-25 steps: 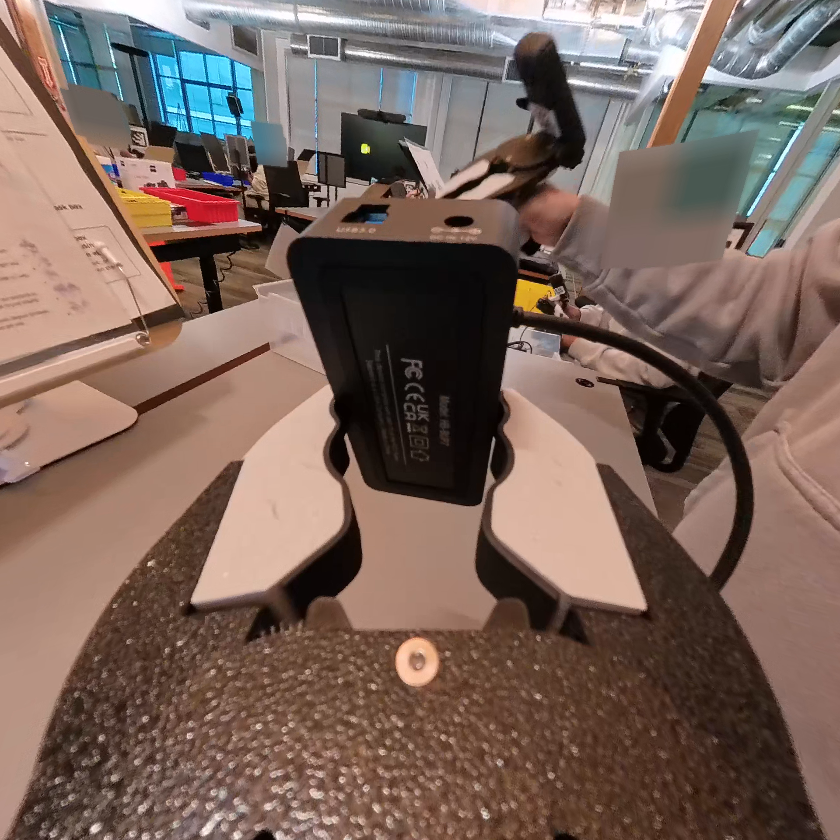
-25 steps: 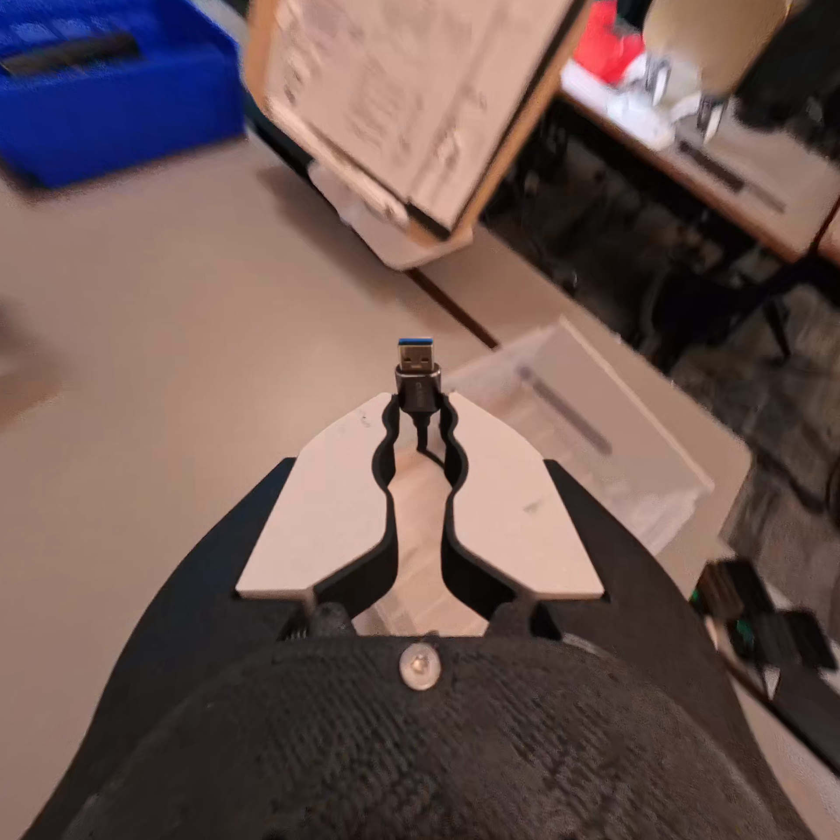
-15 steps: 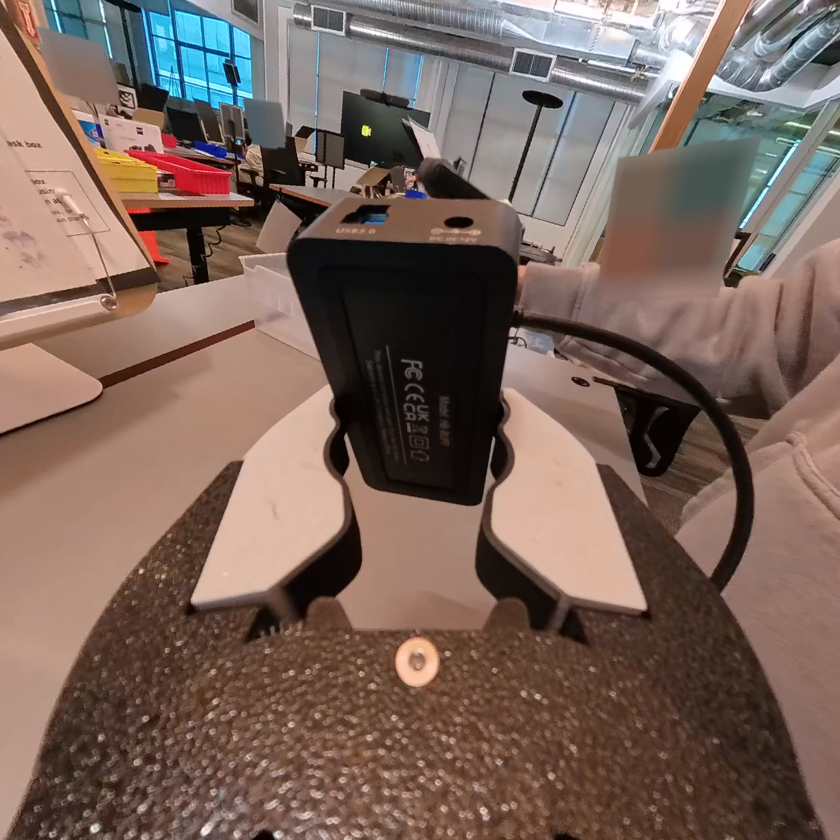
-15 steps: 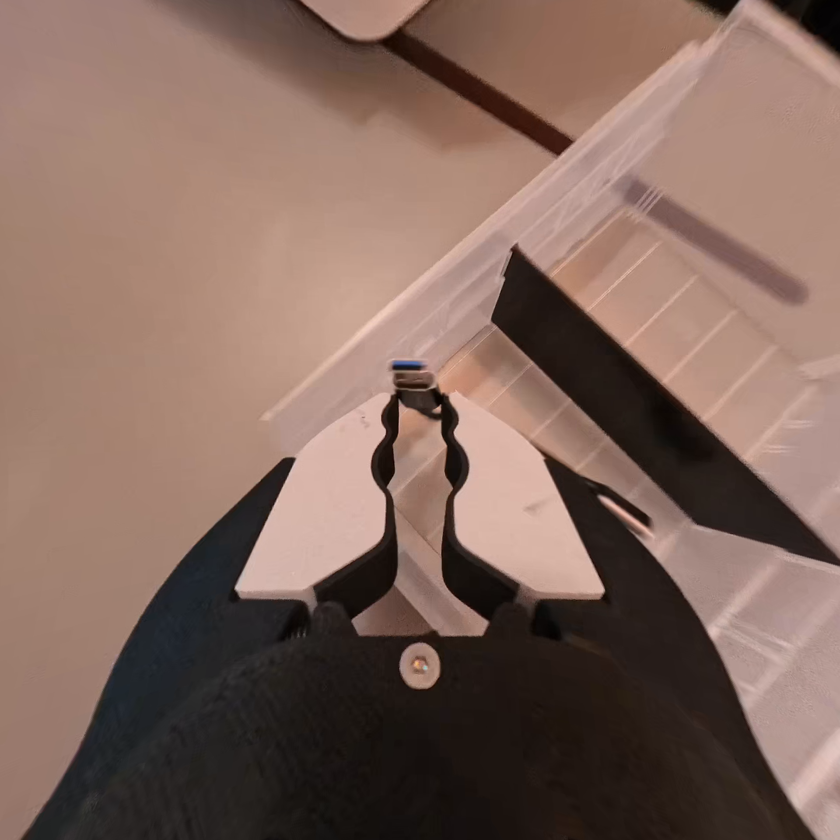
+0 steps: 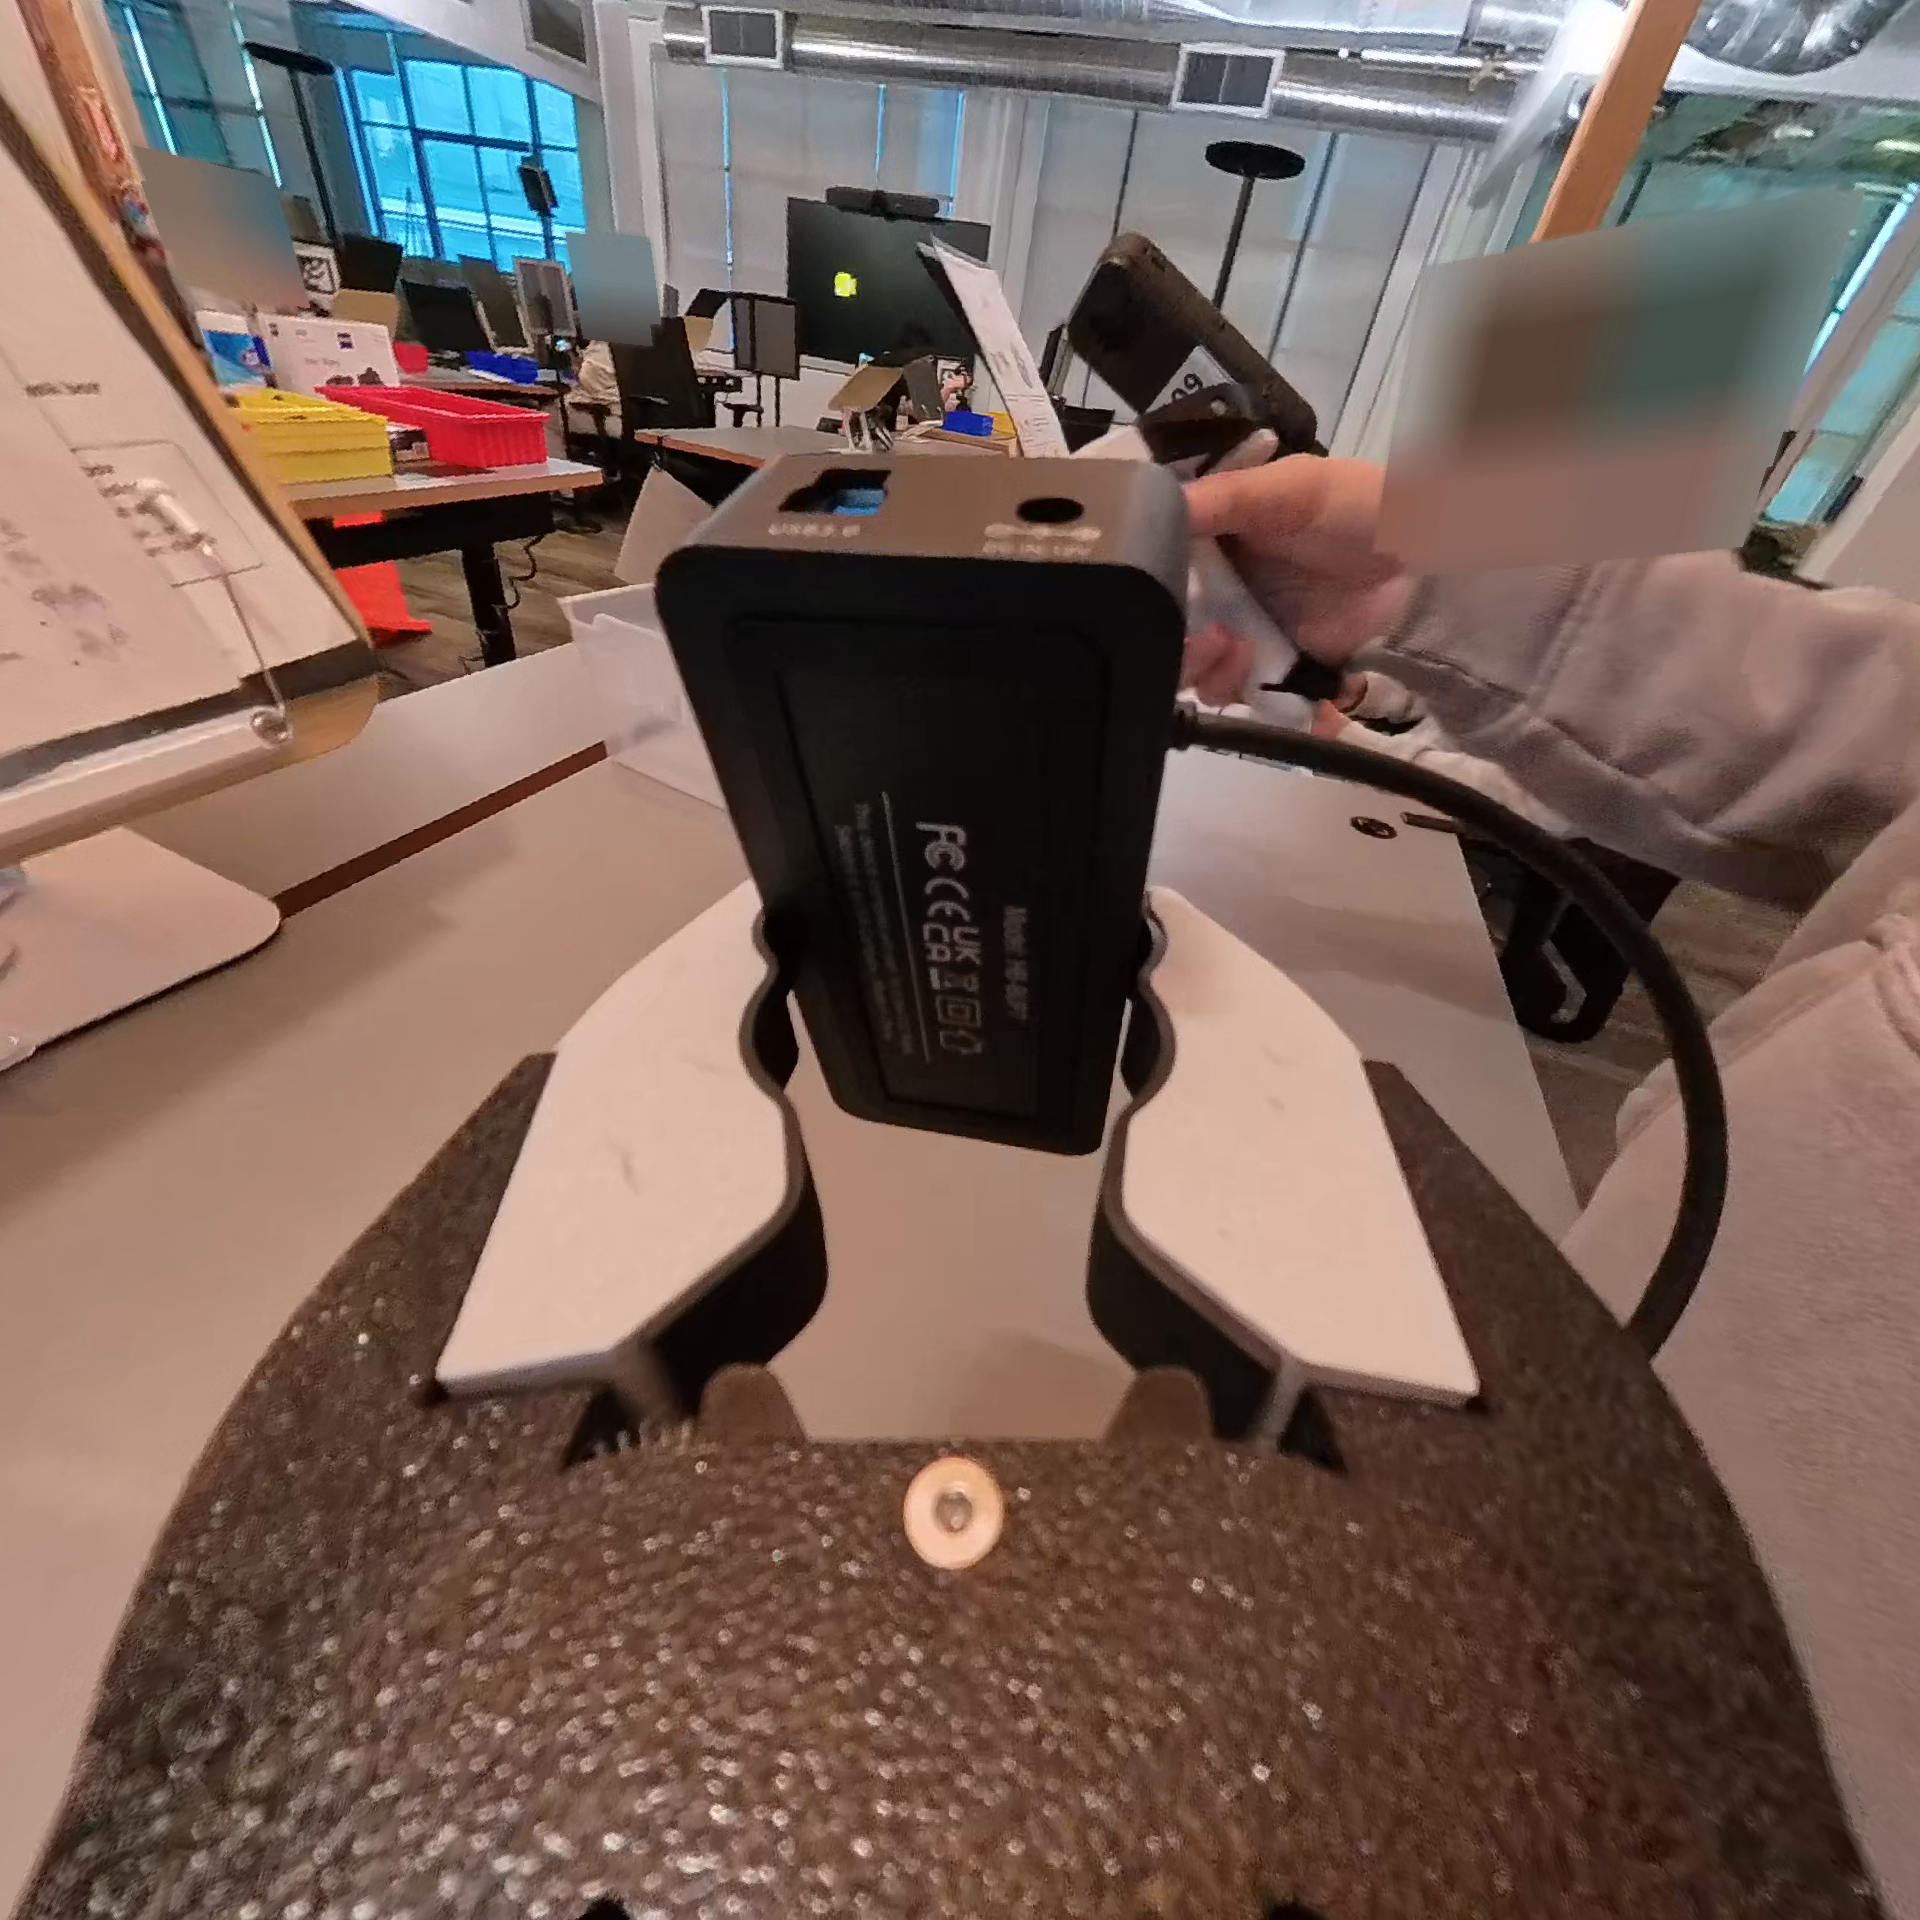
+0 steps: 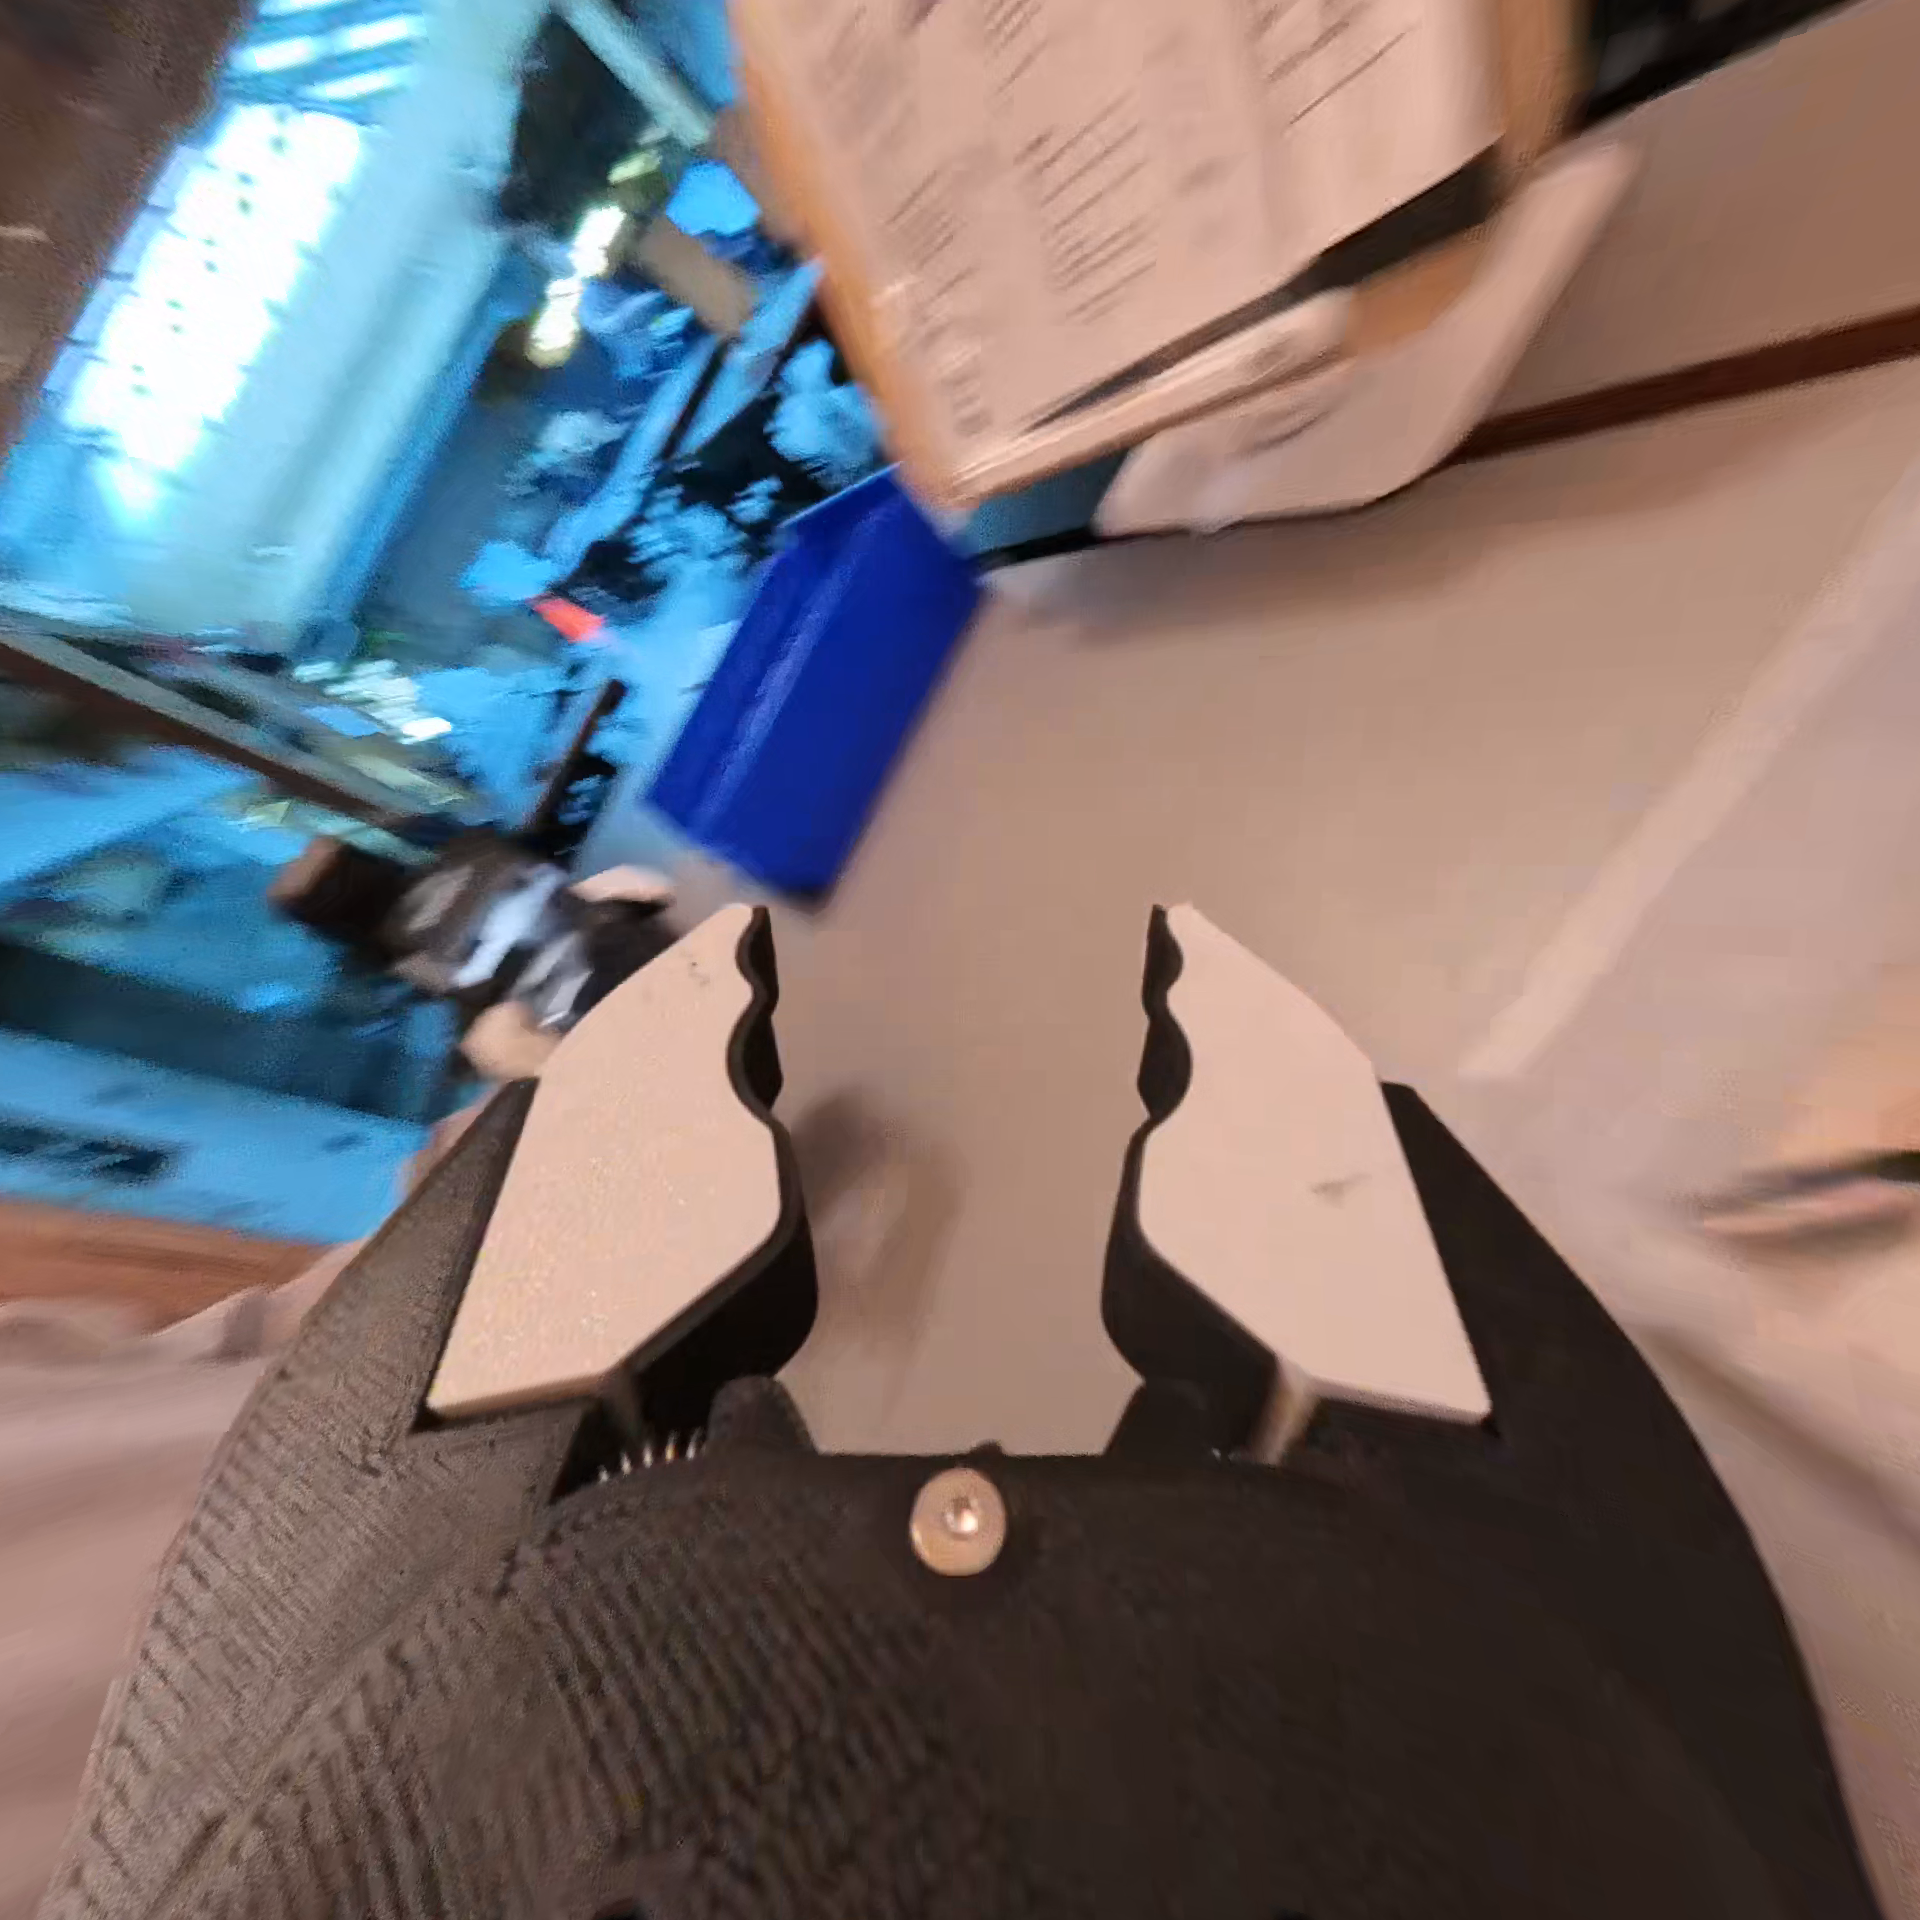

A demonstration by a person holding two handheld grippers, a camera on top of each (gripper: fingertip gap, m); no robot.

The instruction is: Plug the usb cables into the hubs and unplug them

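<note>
Black and box-shaped, the plastic USB hub (image 5: 935,831) stands upright between the white, wavy-edged fingers (image 5: 665,1122) of the left gripper (image 5: 951,997), whose jaws are clamped on its lower sides above a grey table (image 5: 312,1039). On the hub's top end sit a blue-lined USB port (image 5: 836,490) and a small round socket (image 5: 1047,511). A thick black cable (image 5: 1621,935) leaves the hub's right side and loops down past a beige sleeve (image 5: 1662,696). Behind the hub, a person's hand (image 5: 1288,561) holds the other handheld tool. In the blurred, tilted right wrist view, the right gripper (image 6: 961,935) has its jaws spread wide apart with nothing between them, only the pale tabletop beyond. A blue plastic bin (image 6: 821,686) lies farther off on that table, near a stand of printed sheets (image 6: 1122,208).
</note>
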